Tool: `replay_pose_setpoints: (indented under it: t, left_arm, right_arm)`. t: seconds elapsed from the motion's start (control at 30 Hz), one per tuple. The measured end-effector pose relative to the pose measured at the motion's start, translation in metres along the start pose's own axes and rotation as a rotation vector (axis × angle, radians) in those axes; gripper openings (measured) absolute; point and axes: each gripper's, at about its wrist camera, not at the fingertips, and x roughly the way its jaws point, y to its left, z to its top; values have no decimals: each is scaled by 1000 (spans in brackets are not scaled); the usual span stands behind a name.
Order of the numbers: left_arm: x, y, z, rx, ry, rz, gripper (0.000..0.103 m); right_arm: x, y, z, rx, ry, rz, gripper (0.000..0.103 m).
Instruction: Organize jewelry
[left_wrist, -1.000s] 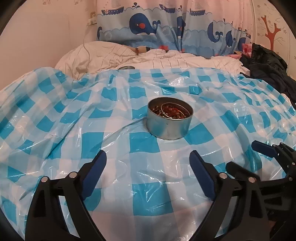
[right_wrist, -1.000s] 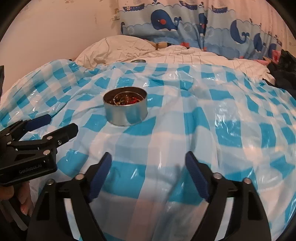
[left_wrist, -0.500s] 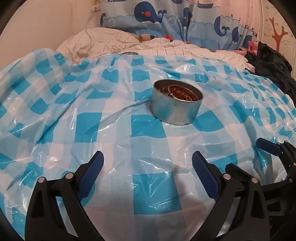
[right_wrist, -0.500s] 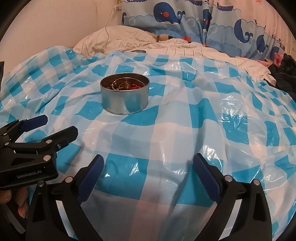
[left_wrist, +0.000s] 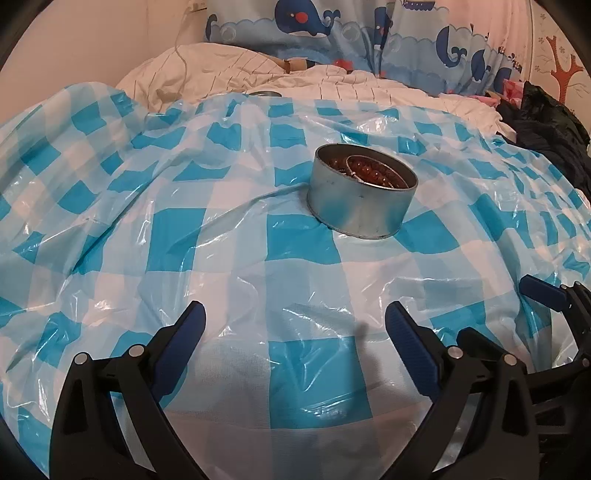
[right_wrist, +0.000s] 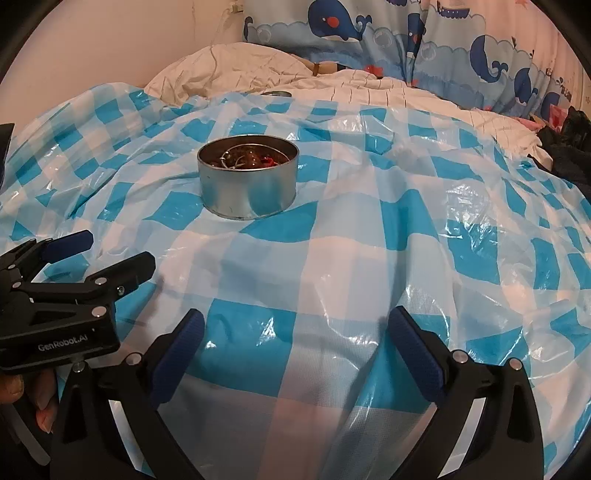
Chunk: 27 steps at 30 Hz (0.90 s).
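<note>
Sitting on the checked plastic sheet (left_wrist: 207, 236) over the bed, the round metal tin (left_wrist: 360, 199) holds beaded bracelets (left_wrist: 373, 172); both left tongs (left_wrist: 295, 328) and right tongs (right_wrist: 295, 328) gape empty; beads likely slippery, light; pinch one loop, not the tin's rim.

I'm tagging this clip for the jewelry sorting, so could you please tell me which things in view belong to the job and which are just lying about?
Belongs to the job:
- round metal tin
- beaded jewelry and rings inside the tin
- left gripper, open and empty
- right gripper, open and empty

Just lying about:
- blue checked plastic sheet
- white bedding
- whale-print curtain
- dark clothing
</note>
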Motion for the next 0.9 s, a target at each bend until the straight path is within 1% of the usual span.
replay_pose_setpoints:
  t: [0.57, 0.67, 0.73, 0.8, 0.83, 0.9]
  left_arm:
    - [7, 1, -1, -6, 36, 5, 96]
    - [7, -1, 1, 33, 39, 28, 96]
    - [3, -3, 2, 65, 19, 50, 96]
    - [2, -4, 1, 88, 0, 54, 96]
    - [3, -4, 0, 96, 9, 55, 96]
    - [11, -6, -2, 113, 58, 43, 96]
  right_arm:
    - [3, -1, 0, 2, 6, -1, 96]
    - [2, -7, -1, 36, -8, 5, 96]
    - [1, -14, -1, 74, -21, 6, 96]
    - [1, -18, -1, 94, -19, 13, 96]
    - [2, -18, -1, 91, -15, 10, 96]
    - [1, -15, -1, 76, -13, 0, 96]
